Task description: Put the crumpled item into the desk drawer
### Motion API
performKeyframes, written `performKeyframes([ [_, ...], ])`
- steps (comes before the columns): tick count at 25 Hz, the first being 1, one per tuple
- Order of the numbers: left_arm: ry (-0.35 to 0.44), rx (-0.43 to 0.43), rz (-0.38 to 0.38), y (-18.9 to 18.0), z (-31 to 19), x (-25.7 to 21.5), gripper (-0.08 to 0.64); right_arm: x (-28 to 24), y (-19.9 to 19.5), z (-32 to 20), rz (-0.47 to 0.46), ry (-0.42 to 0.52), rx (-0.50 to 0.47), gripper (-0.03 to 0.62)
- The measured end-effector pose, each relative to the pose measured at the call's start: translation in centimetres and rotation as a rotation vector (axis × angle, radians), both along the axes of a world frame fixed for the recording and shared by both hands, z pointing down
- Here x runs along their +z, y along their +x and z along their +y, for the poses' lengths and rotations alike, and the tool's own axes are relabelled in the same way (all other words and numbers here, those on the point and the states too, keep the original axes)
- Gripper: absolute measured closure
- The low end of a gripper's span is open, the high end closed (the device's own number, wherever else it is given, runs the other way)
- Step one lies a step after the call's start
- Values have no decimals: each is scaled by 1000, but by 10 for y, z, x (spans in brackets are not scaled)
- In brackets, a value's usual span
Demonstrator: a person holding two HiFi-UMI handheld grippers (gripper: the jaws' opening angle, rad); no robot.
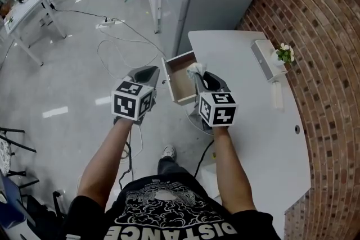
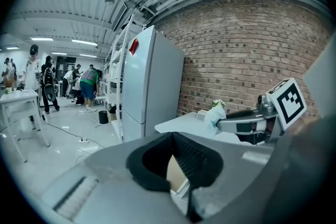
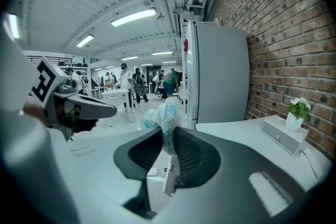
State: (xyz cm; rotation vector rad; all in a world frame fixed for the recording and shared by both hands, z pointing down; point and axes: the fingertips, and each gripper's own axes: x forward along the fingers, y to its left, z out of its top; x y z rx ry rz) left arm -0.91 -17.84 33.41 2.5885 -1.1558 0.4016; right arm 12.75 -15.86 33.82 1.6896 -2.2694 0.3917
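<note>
Looking down from my head, I saw my two arms reaching forward over the left edge of a white bench (image 1: 253,104) that stood against a curved brick wall. My right tool (image 1: 198,73) was clamped on the crumpled item (image 1: 195,69), a thin white scrap with bluish print, pinched at its lower part so that most of it stuck up above the jaws; the right gripper view showed it squeezed between the ribbed pads (image 3: 185,152). I held it in the air just over the drawer (image 1: 181,84), which was pulled out of the bench's side with its brown floor bare, so the item was above the opening near the bench end and not yet inside. That hold seemed meant to let it fall straight in once the jaws parted. My left tool (image 1: 153,69) hung beside the drawer's white front with its jaws together and nothing between them, probably kept close so it could push the drawer shut. At the far end of the bench, well apart from the drawer, sat a small white box (image 1: 263,58) and a little potted plant (image 1: 285,53).
</note>
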Motion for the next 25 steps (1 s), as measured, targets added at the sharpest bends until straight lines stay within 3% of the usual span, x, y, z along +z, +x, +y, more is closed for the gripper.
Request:
performKeyframes([
  [15,-32,-33,-32,39,-74,16,561,12,40,-84,-30,-25,-40,517],
  [25,-35,-43,-44,51,-96,19,561,12,53,-108,-30,-22,-53,517],
])
